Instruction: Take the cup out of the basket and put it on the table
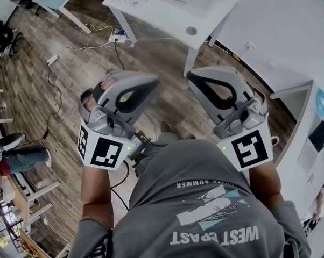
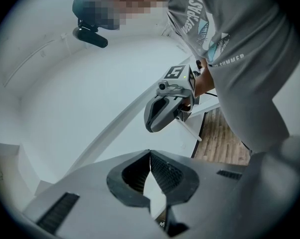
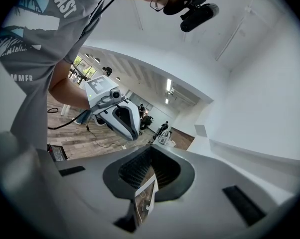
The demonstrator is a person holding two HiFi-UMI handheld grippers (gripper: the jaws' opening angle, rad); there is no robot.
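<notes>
Head view: left gripper and right gripper, smooth grey moulded shells with black-lined loops, over plank wood floor; white table beyond.
Left gripper view: ribbed black pads closed tip to tip, nothing gripped.
Right gripper view: ribbed pads closed together, empty.
Cup: shown in no view; place cannot be told.

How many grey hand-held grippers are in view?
2. The grey plastic left hand-held gripper sits left in the head view, the right hand-held gripper right of it; both shut.
</notes>
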